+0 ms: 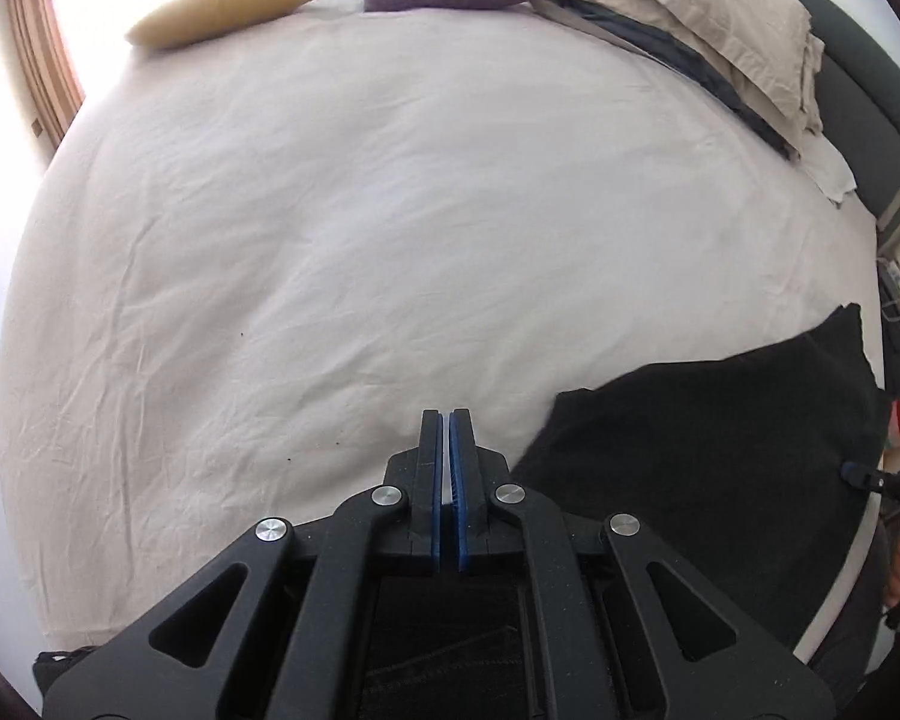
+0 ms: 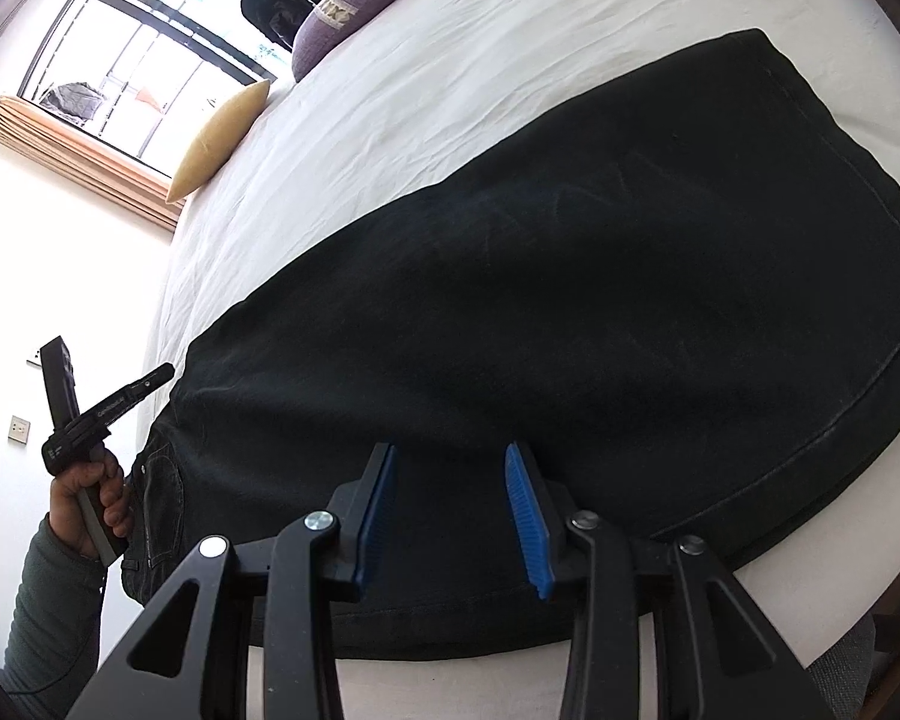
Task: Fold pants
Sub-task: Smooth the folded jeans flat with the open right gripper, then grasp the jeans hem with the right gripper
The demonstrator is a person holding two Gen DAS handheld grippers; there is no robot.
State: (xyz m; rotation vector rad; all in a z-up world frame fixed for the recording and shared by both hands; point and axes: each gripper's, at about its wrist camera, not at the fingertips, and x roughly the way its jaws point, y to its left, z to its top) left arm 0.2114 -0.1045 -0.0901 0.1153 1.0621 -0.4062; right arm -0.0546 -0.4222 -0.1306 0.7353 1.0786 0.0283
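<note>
Black denim pants (image 2: 570, 312) lie flat, long axis running ahead-right of the right gripper's (image 2: 450, 510) wide, empty jaws; the left gripper (image 1: 448, 480) is closed, empty.

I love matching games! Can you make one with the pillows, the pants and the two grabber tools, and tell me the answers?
Things:
1. pants
2. left gripper
3. right gripper
4. pillow by the window

Descriptions:
A. yellow
B. jaws open
C. black, lying on the bed
D. jaws shut, holding nothing

Pairs: 1-C, 2-D, 3-B, 4-A
</note>
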